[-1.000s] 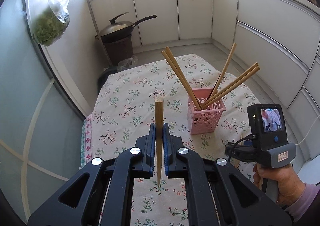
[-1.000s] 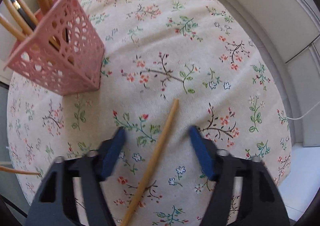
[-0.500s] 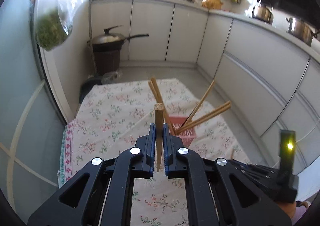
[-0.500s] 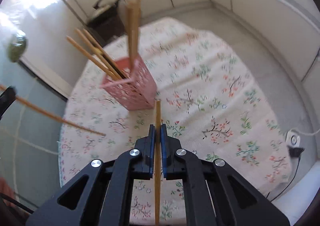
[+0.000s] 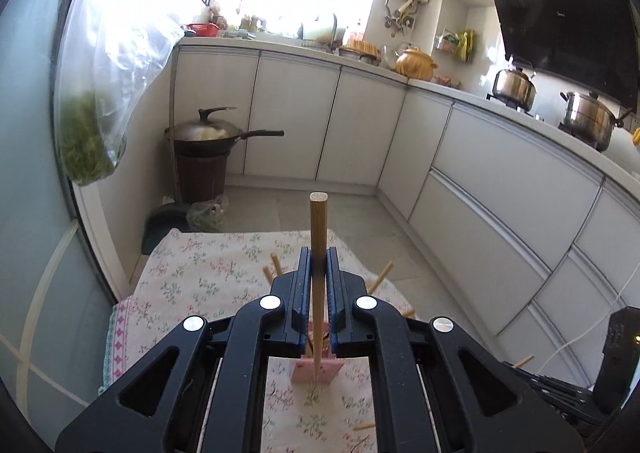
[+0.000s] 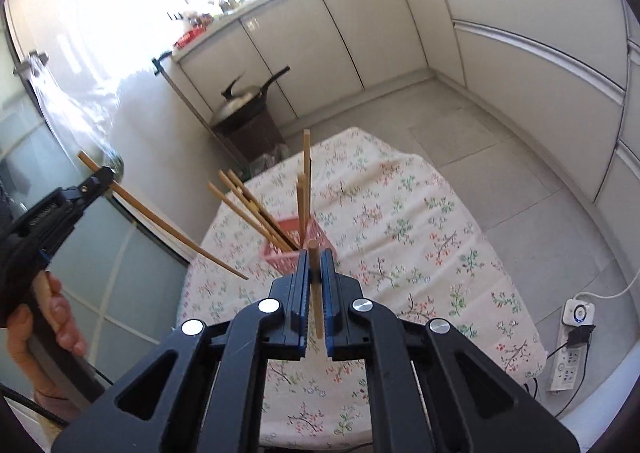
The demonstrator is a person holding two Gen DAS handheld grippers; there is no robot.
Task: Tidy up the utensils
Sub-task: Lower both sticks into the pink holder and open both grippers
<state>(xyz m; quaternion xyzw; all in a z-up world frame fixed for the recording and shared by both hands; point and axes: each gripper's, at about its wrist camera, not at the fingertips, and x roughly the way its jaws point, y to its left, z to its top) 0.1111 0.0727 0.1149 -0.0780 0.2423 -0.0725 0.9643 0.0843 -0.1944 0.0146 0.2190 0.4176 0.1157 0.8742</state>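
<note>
- Left wrist view: the left tongs (image 5: 318, 285) are pressed together on a chopstick (image 5: 318, 237), pinching it partway along its length. Its blunt end stands up and away from the camera, its thin end points down between the two arms of the tool.
- Below that thin end, framed by the tool, a corner of the pink basket (image 5: 316, 371) shows on the flowered counter (image 5: 192, 277). So the basket lies nearly straight under the held stick, though the tool hides most of it and I cannot tell how high the tip hangs above the rim.
- Ends of other chopsticks (image 5: 276, 267) peep out on either side of the tongs, leaning out of the basket.
- Right wrist view: the right tongs (image 6: 315, 289) pinch a second chopstick (image 6: 314, 253), held near its upper end, long axis close to upright.
- The pink basket (image 6: 280, 255) sits just ahead of these tongs, already holding several chopsticks (image 6: 248, 209) that fan out to the left.
- At the left edge the other tongs (image 6: 96, 179) carry their stick slanting down toward the basket, tip short of it and to its left.
- By my reckoning the right hand is nearer the opening; both sticks need only to travel tip-first down into it.
</note>
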